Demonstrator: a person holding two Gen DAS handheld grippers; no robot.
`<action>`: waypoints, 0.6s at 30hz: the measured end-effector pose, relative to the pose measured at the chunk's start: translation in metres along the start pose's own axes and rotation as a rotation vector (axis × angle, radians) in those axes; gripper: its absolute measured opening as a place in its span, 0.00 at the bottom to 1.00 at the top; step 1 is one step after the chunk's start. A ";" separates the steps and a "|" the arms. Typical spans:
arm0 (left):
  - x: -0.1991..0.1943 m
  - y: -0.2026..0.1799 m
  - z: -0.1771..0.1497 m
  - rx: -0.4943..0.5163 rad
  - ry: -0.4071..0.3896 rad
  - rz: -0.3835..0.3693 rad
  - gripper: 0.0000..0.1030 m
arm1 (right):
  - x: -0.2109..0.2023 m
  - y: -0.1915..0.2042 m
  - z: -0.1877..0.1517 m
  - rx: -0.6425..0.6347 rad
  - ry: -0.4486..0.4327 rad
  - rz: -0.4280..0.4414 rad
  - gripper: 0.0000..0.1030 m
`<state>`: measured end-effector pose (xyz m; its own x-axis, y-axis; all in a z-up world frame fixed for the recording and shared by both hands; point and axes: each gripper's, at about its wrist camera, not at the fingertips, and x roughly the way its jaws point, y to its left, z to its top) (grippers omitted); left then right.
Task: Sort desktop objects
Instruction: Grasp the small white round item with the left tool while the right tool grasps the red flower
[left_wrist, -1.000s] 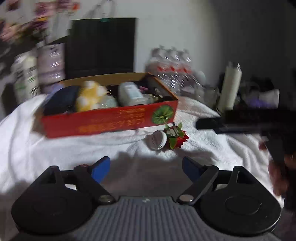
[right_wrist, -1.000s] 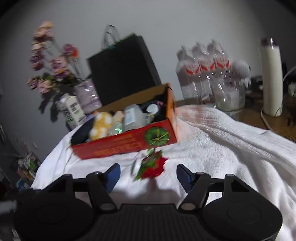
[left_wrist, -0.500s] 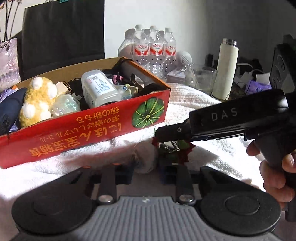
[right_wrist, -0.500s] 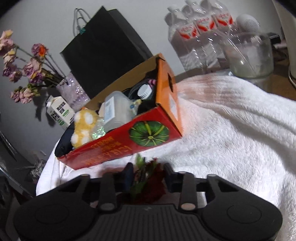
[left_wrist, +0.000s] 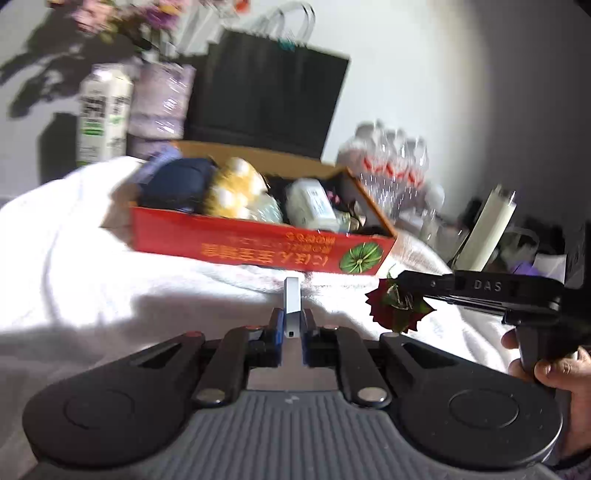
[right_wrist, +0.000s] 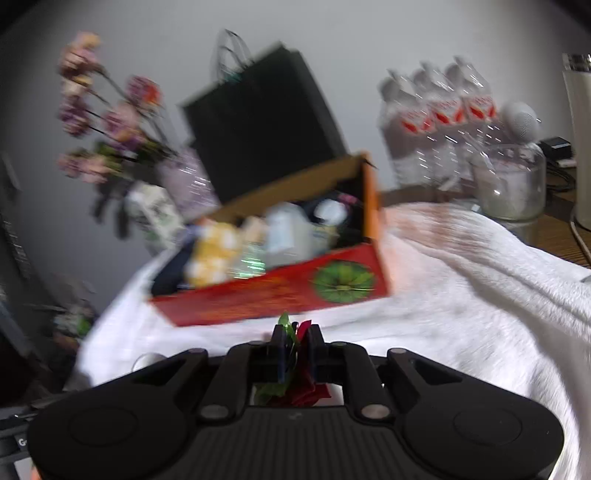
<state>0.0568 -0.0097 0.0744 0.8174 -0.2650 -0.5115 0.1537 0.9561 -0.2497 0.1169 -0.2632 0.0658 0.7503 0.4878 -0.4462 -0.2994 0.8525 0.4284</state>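
Your left gripper (left_wrist: 292, 334) is clamped on a small silver block (left_wrist: 292, 304), its long axis pointing straight ahead toward the red box (left_wrist: 258, 247). Your right gripper (right_wrist: 295, 350) pinches a red flower with green leaves (left_wrist: 397, 308), held above the white towel (left_wrist: 92, 258) just right of the block. Behind the box stand a black bag (left_wrist: 266, 96) and water bottles (left_wrist: 391, 162).

Bare white towel (left_wrist: 92, 277) is lying open at lower left; the red box (left_wrist: 258, 243) is blocking mid-frame, bottles (left_wrist: 391, 166) crowding upper right.
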 end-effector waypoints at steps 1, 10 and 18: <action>-0.014 0.002 -0.005 -0.011 -0.011 0.002 0.09 | -0.012 0.008 -0.004 -0.014 -0.014 0.010 0.11; -0.089 -0.007 -0.060 -0.012 0.004 0.021 0.10 | -0.102 0.089 -0.098 -0.265 -0.092 -0.077 0.11; -0.124 -0.022 -0.101 0.026 0.029 0.004 0.10 | -0.145 0.123 -0.160 -0.363 -0.067 -0.131 0.11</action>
<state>-0.1039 -0.0102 0.0596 0.8015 -0.2642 -0.5365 0.1649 0.9600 -0.2263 -0.1227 -0.1992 0.0572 0.8291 0.3675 -0.4214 -0.3786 0.9236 0.0605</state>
